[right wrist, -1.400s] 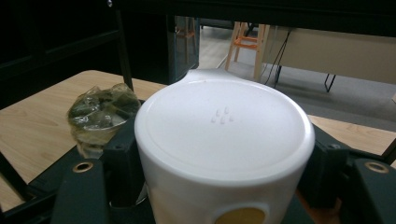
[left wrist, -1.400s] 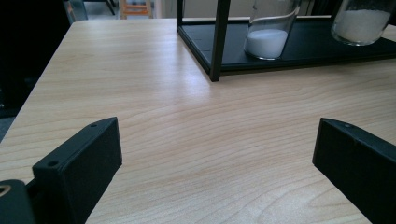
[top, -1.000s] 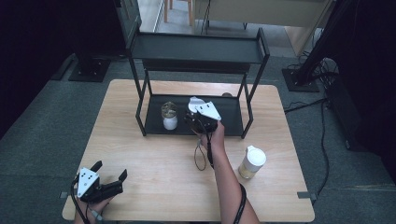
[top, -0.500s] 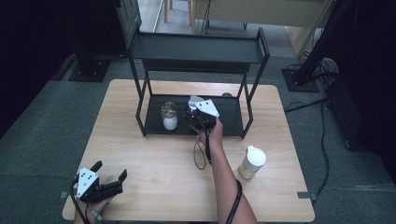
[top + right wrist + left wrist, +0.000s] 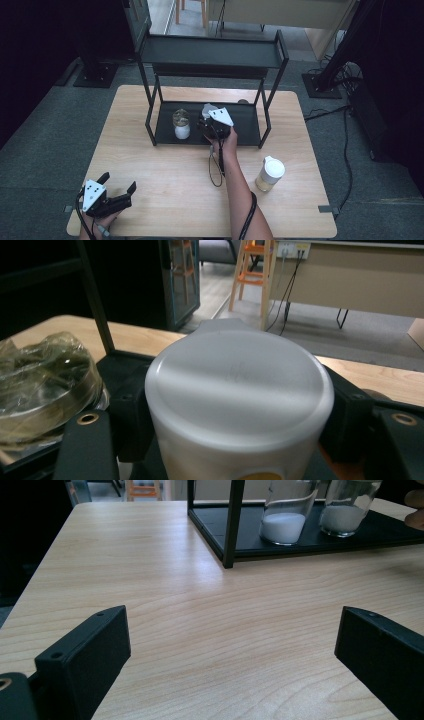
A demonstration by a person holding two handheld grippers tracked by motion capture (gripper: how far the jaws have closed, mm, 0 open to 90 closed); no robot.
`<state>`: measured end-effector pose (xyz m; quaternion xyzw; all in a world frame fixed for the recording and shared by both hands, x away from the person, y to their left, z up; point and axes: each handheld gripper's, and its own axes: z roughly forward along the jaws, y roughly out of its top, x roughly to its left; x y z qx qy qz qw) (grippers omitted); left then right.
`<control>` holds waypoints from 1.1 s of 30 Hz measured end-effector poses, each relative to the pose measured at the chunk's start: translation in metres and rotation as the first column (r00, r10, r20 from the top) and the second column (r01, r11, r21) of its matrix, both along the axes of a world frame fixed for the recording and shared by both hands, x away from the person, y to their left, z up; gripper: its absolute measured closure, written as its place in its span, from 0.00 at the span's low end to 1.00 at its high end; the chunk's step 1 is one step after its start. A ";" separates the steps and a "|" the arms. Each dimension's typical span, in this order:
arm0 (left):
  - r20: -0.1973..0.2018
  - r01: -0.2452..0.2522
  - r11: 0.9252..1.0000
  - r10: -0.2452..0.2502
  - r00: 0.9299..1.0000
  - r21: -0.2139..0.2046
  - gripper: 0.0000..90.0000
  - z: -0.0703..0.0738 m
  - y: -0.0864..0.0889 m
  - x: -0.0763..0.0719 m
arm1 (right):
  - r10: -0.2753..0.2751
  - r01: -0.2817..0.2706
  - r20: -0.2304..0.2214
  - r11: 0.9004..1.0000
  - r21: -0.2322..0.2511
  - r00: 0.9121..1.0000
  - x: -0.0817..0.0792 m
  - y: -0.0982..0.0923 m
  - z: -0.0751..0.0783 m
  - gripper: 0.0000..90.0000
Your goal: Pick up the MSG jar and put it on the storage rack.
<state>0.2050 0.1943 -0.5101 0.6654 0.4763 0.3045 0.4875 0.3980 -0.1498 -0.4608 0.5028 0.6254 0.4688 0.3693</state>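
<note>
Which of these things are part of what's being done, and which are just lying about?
In use: right gripper, lidded cup in its jaws, rack.
Lying about: covered jar, table cup, left gripper.

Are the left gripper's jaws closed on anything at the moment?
No, the left gripper stands open, with only bare table between its jaws.

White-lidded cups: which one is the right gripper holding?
The cup on the rack's lower shelf, beside the wrap-covered jar; the other cup stands free on the table.
</note>
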 end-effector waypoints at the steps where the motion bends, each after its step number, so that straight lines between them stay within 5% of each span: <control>1: 0.000 0.000 1.000 0.000 1.000 0.000 0.01 0.000 0.000 0.000 | -0.003 0.003 0.002 1.000 0.001 1.000 0.000 0.000 0.000 0.33; 14: 0.000 -0.001 1.000 0.001 1.000 0.003 0.01 0.000 0.000 0.000 | 0.003 -0.003 0.006 1.000 0.020 1.000 -0.003 -0.003 -0.002 0.32; 25: -0.001 -0.002 1.000 0.002 1.000 0.004 0.01 0.000 0.000 0.000 | 0.010 -0.009 -0.023 0.999 0.050 1.000 -0.006 -0.005 -0.006 0.01; 33: -0.001 -0.003 1.000 0.003 1.000 0.012 0.01 0.000 -0.001 0.000 | 0.032 -0.032 -0.010 0.998 0.050 0.999 -0.015 -0.007 -0.006 0.00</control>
